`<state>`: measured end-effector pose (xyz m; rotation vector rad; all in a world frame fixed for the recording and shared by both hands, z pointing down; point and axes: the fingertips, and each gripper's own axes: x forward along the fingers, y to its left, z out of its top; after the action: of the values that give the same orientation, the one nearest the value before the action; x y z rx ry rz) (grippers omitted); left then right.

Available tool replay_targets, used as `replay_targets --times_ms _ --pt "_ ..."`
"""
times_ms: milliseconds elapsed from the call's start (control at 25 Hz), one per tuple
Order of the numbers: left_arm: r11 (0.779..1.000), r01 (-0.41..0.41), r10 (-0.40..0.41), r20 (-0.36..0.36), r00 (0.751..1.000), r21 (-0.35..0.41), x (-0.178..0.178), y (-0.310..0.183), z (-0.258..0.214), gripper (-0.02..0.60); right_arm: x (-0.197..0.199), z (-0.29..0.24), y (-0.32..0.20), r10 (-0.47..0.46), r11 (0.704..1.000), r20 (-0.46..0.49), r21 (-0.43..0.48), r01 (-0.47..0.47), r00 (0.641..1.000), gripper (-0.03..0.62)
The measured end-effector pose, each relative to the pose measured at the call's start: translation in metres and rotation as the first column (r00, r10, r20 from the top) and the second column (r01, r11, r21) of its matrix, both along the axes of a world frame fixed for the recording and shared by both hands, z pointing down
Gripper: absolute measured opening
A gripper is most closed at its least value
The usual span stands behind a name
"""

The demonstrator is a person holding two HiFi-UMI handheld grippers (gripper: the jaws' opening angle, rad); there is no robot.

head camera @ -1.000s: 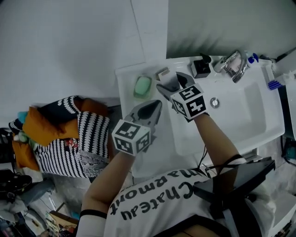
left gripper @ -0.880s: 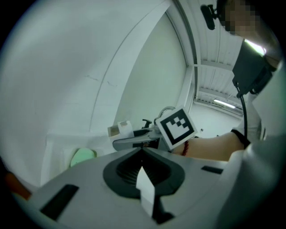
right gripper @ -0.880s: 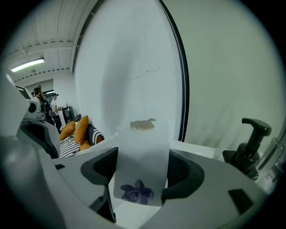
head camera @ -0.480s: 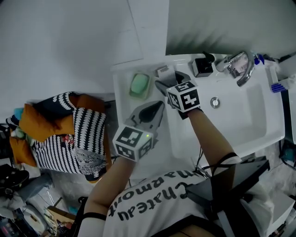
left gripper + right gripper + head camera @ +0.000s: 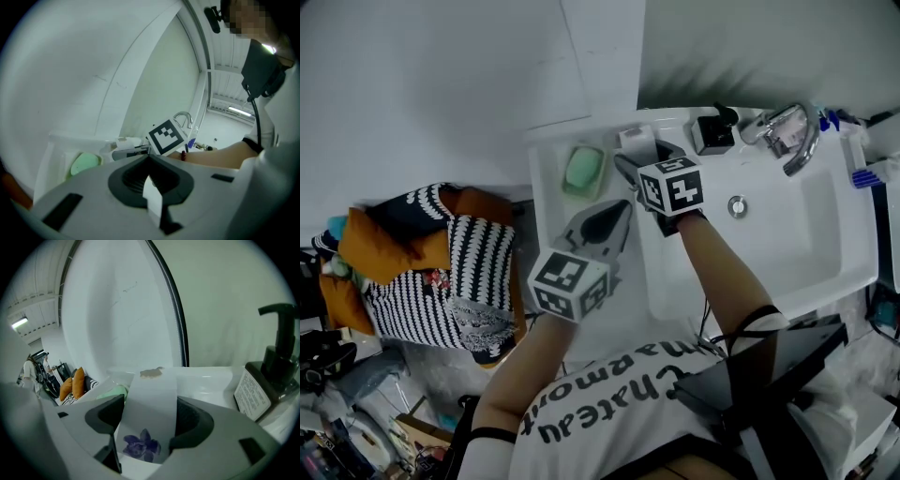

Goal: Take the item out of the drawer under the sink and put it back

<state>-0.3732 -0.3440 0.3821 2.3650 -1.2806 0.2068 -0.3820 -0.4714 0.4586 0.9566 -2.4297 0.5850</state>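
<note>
right tool [image 5: 147, 430]: clamped on flower-print packet [image 5: 151, 399], above the bench [image 5: 547, 192]
left tool [image 5: 151, 185]: jaws together, empty
progress: item looks out; putting back left

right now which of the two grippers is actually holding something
The right gripper: its jaws clamp a white packet with a purple flower print. The left gripper, nearer the person, has its jaws together on nothing.
</note>
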Motion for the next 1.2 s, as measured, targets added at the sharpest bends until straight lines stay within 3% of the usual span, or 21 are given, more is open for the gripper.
replay_targets --times_ms 1200 --pt "0.999 0.045 -0.045 0.005 0.999 -0.007 -0.016 0.008 0.006 0.008 0.002 0.023 -0.007 0.096 0.99 -0.033 -0.104 -0.099 0.995 0.304"
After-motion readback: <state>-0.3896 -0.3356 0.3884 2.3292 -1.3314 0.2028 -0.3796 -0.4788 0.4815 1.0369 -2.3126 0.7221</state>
